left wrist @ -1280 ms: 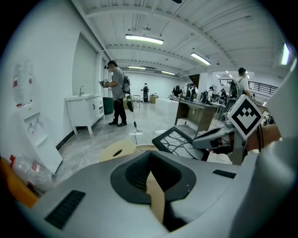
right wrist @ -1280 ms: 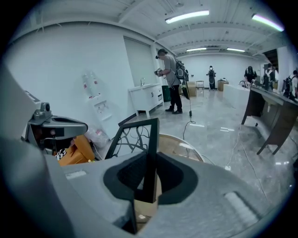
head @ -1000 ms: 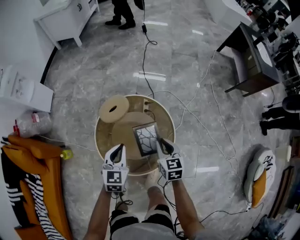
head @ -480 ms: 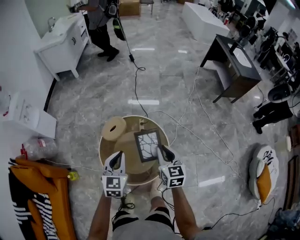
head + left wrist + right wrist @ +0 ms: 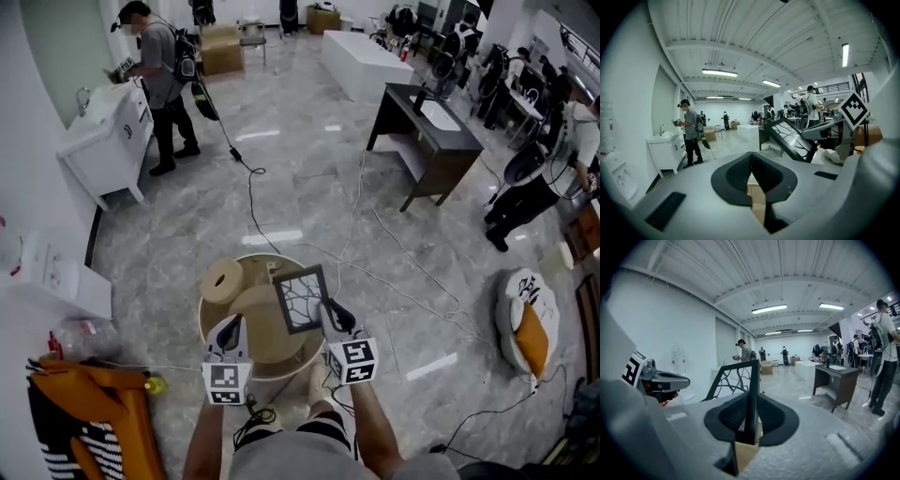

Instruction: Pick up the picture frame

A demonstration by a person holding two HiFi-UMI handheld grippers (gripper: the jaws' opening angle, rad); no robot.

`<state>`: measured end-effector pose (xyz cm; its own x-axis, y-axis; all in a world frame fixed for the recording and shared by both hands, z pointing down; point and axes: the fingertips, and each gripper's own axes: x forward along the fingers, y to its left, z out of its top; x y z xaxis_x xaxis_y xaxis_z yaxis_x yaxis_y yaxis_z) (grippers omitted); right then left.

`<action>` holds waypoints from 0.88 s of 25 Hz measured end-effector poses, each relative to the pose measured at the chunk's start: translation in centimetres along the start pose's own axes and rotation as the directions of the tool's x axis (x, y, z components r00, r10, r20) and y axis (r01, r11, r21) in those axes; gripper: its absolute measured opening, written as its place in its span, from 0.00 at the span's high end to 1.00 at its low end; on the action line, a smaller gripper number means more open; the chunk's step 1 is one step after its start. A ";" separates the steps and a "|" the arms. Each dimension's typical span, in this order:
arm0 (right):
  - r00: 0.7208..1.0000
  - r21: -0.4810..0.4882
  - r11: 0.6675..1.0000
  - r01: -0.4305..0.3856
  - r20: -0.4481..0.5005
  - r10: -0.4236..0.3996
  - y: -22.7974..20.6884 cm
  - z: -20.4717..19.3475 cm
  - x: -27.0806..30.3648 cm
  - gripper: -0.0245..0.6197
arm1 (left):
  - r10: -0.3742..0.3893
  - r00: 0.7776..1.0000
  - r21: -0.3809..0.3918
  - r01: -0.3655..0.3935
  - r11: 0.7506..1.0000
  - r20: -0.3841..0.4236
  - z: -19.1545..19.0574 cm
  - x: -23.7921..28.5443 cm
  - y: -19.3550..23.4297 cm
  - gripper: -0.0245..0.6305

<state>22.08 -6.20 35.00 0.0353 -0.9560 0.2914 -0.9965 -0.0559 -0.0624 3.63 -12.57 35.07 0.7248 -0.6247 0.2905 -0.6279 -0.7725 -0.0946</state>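
Grey marble floor (image 5: 309,178), open workshop. Right hand-held gripper (image 5: 330,311): jaws pinch 1 side edge of the picture frame (image 5: 302,298), which hangs tilted at centre frame, above the round wooden bench (image 5: 246,259). Left hand-held gripper (image 5: 231,330): jaws pressed together, nothing between them, left of the frame, not touching it. Tan ring (image 5: 222,278) lies at the bench's upper left.
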 end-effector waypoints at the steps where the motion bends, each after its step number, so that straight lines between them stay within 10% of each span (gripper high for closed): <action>1: 1.000 0.003 1.000 0.011 0.009 -0.011 0.1 0.3 -1.0 0.86 | -0.009 1.000 0.006 0.008 1.000 0.007 0.4 -0.6 -0.4 0.94; 22: 0.985 0.036 0.987 0.160 0.064 -0.162 4.6 -1.2 -15.0 0.86 | -0.104 0.994 0.037 0.103 0.994 0.033 0.1 -11.1 -3.0 0.94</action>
<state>16.90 8.19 31.48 0.2008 -0.9507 0.2363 -0.9747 -0.2182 -0.0494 -2.46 -3.30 32.01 0.7952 -0.5441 0.2677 -0.5390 -0.8365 -0.0990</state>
